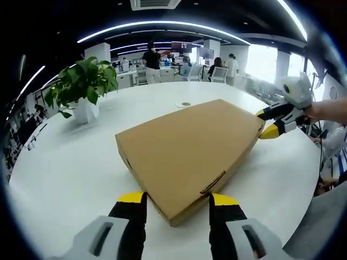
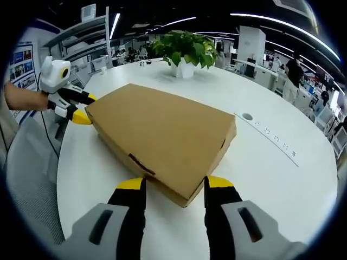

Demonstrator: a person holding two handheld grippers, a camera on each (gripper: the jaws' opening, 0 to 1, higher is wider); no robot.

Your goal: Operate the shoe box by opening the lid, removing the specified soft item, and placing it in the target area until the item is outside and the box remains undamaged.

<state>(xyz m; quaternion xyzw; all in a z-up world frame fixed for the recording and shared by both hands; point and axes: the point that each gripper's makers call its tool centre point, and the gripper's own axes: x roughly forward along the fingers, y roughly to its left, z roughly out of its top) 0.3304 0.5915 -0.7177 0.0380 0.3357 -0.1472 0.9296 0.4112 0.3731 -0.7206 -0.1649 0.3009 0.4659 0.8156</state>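
Shoe box (image 1: 190,154): brown cardboard, lid closed, lay flat on the white round desk (image 1: 70,179) at centre frame in both views; one corner pointed down between each view's own jaws.

Left tool (image 1: 178,201): black jaws with yellow tips, spread apart at bottom centre of the left gripper view, straddling the near corner of the box. Also seen at upper left of the right gripper view (image 2: 84,108), jaws spread at the box's far corner, held by a person's hand.

Right tool (image 2: 175,187): jaws spread apart at bottom centre of the right gripper view, either side of the near corner. Seen at right of the left gripper view (image 1: 265,123), jaws spread at the box's far corner.

Potted plant (image 1: 84,86): green leaves, white pot, stood on the desk at upper left of the left gripper view, well apart from the box.

Office background: desks and people stood at upper centre.
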